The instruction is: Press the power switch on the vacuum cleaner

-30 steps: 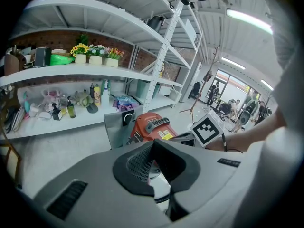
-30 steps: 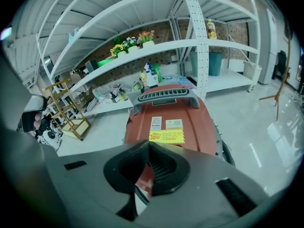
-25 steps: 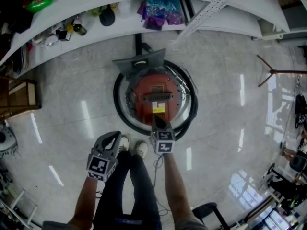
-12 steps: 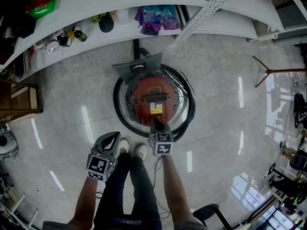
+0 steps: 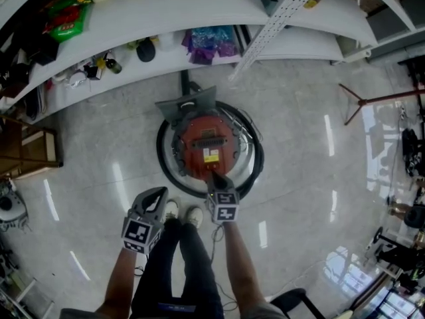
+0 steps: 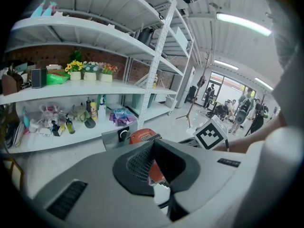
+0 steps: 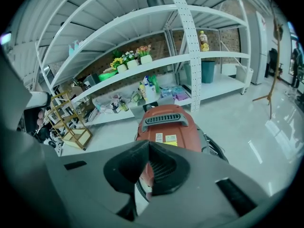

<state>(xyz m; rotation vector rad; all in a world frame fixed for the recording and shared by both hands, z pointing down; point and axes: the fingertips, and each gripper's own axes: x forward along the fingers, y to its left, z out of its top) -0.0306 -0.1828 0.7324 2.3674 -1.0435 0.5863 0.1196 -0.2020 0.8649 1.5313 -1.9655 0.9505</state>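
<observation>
Lower centre: right hand-held gripper (image 5: pixel 214 174), closed, empty, still at rim of round red vacuum cleaner (image 5: pixel 209 148).
Lower left: left hand-held gripper (image 5: pixel 158 195), closed, empty.
Press: unconfirmed.

The right gripper (image 5: pixel 216 177) eases back toward 6 o'clock, its tips now at the near edge of the red vacuum cleaner (image 5: pixel 207 138). The vacuum looks smaller, and more of the shelves (image 5: pixel 166 5) shows at 12 o'clock.
</observation>
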